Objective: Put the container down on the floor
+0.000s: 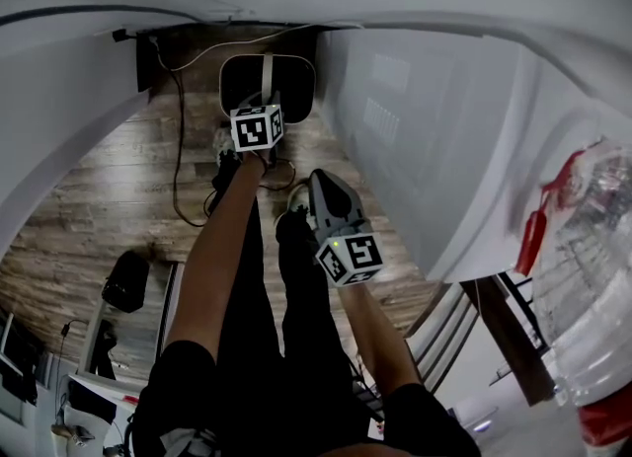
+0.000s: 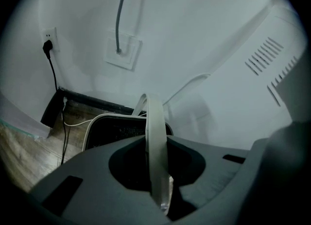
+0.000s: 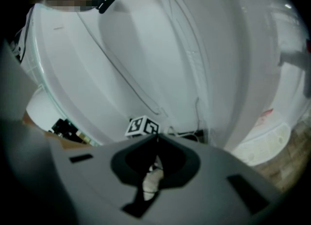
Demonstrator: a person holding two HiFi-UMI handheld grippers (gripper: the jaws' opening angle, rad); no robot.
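The container [image 1: 267, 85] is a dark bin with a white rim and a white strap handle [image 1: 266, 72]. It is low over the wooden floor [image 1: 109, 189], close to the wall; whether it touches the floor I cannot tell. My left gripper [image 1: 259, 110] is above it, shut on the handle. In the left gripper view the handle [image 2: 154, 122] runs up between the jaws, with the container [image 2: 104, 131] below. My right gripper [image 1: 319, 179] hangs nearer the person's legs, shut with nothing in it. In its own view the right gripper [image 3: 156, 137] has its tips together.
A big white appliance [image 1: 444, 129] stands right beside the container. A black cable [image 1: 180, 149] trails over the floor from a wall socket [image 2: 48, 42]. A black object [image 1: 126, 280] lies at the left. The person's shoes [image 1: 225, 144] are just behind the container.
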